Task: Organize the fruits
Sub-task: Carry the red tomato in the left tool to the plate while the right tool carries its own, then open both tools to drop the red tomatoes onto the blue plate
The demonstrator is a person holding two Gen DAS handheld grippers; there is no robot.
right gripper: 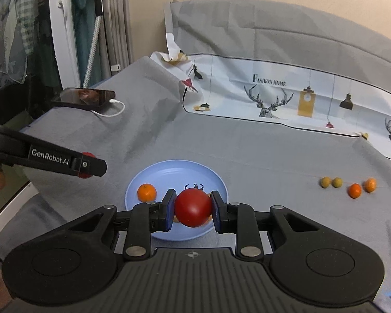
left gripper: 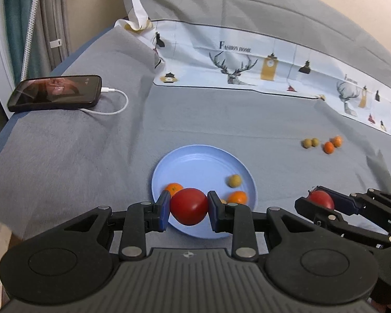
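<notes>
Red and glossy, a round tomato [left gripper: 189, 206] sits clamped between the blue pads of the left gripper [left gripper: 187, 210], angled down over the near rim of the smooth pale-blue plate [left gripper: 195, 161]. The right gripper [right gripper: 193, 208], also tilted down above that plate, pinches a second tomato [right gripper: 193, 208] that has a dark green stem. Two small oranges [left gripper: 173, 188] and an olive-green fruit [left gripper: 234, 180] lie in the plate on grey felt-like cloth [left gripper: 91, 156].

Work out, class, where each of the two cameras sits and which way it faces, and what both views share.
Left wrist: on the left gripper, looking forward and down at the plate; it grips a tomato; right gripper at the right.
Right wrist: on the right gripper, facing the plate, gripping a tomato; left gripper at the left.
Shared: plate, phone, printed cloth.
</notes>
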